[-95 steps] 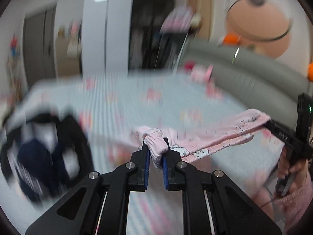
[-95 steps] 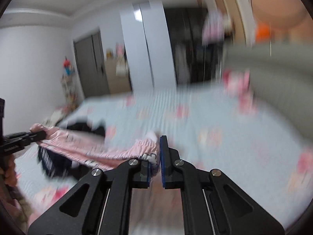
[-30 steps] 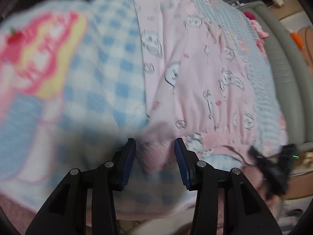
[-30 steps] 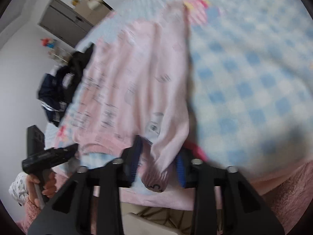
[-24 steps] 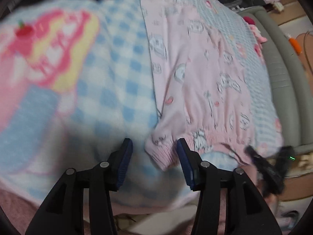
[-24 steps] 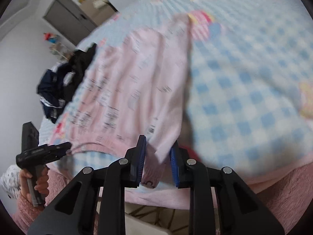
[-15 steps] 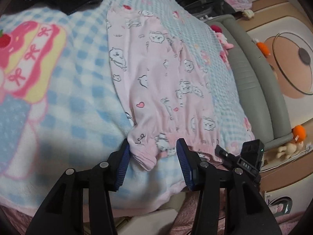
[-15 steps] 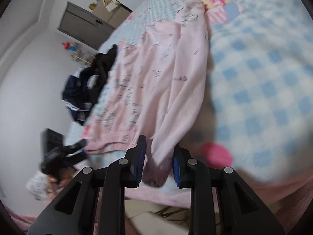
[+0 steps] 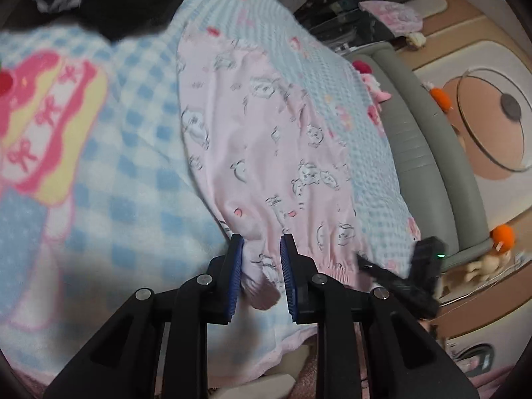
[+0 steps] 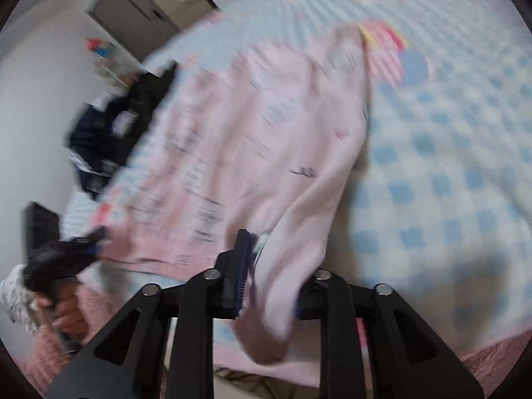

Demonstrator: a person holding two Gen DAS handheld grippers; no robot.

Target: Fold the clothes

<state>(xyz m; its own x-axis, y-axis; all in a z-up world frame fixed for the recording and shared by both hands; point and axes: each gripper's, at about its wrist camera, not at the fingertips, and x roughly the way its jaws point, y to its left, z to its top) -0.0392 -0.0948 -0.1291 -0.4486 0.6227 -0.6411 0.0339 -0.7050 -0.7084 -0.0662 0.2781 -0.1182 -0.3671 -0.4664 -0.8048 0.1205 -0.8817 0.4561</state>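
A pink garment [image 9: 266, 139] printed with small cartoons lies spread on the blue chequered blanket [image 9: 139, 173], its gathered hem toward me. My left gripper [image 9: 261, 259] is at the hem's left corner. Its jaws are closing, and the bunched corner fills the gap between the blue pads. The right gripper [image 9: 395, 279] shows as a black shape at the hem's other end. In the right wrist view the pink garment [image 10: 259, 139] is blurred. There my right gripper [image 10: 272, 266] is shut on its near corner, and the cloth drapes over and hides the right finger. A hand [image 10: 66, 309] holds the left gripper [image 10: 69, 249] at the far corner.
A heap of dark clothes [image 9: 113, 0] lies at the blanket's far side, also in the right wrist view as dark clothes [image 10: 109, 129]. A grey padded bed surround [image 9: 425, 153] runs along the right. The blanket's near edge drops off just below both grippers.
The left jaws have narrowed from wide apart onto the hem corner. The right gripper has kept its corner and shifted a little, which blurs its view.
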